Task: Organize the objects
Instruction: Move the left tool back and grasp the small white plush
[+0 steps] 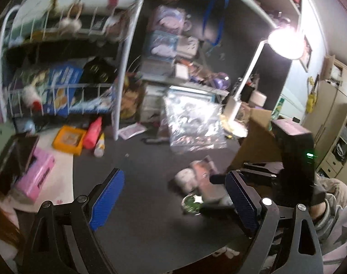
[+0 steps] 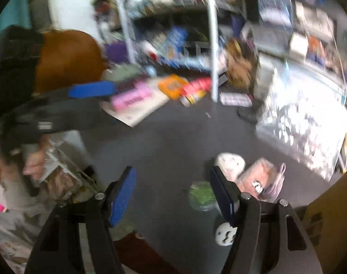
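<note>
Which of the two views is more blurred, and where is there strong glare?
The right wrist view is more smeared, above all the white rack; the left wrist view is blurred less, with a lit desk lamp burning out the upper right and shining on the plastic bag.

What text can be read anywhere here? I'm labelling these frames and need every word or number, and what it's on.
None can be read for certain.
Pink box: dark lettering on its side, too blurred.
Blue box on the white wire rack: print too blurred.
Flat printed card on the desk: too small.
</note>
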`<state>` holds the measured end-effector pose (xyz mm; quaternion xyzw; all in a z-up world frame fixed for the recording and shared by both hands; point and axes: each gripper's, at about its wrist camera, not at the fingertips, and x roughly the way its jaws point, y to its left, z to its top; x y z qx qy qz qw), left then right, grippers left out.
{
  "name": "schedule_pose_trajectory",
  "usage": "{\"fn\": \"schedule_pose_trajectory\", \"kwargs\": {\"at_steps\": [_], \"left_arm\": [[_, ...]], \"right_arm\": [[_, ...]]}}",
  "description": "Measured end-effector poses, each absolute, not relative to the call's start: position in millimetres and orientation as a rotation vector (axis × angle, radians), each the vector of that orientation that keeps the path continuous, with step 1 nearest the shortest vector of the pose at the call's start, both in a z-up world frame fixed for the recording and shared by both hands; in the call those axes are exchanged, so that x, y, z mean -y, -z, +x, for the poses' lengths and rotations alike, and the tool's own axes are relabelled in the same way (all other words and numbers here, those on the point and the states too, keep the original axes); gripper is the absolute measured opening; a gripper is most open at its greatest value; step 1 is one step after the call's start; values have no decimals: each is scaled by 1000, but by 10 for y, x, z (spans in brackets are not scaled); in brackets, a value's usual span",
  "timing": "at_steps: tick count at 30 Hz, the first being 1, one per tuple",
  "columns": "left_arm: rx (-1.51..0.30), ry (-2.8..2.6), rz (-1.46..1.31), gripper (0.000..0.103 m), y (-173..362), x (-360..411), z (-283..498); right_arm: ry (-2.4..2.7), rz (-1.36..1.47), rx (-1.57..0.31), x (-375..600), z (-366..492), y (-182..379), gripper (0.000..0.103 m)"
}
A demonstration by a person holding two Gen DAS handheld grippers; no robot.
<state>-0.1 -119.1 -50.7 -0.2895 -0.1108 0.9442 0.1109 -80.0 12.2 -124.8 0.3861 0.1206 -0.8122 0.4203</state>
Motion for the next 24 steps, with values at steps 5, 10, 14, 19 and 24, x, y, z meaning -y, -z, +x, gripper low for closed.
{"fn": "schedule_pose_trajectory", "kwargs": {"at_steps": [5,10,14,19,24], "left_arm": [[361,-2746,-914,89,753,1291,-131],[401,-2726,-943,89,887,1369,-253],[401,-2718,-966,89,954,1390,-328],[416,-2708,-979,89,1005,1443,-375],[422,-2712,-986,89,1016,1476,-369]], "right_arm": [[2101,1079,-300,-93,-1131,1568,63],[2155,1084,-386,6,-1306,1696,63],[2143,1125,-389,53,-1462,1775,60],[2143,1148,-434,108,-1500,1852,49],[2135,1142,-459,139,-1473,1853,37]]}}
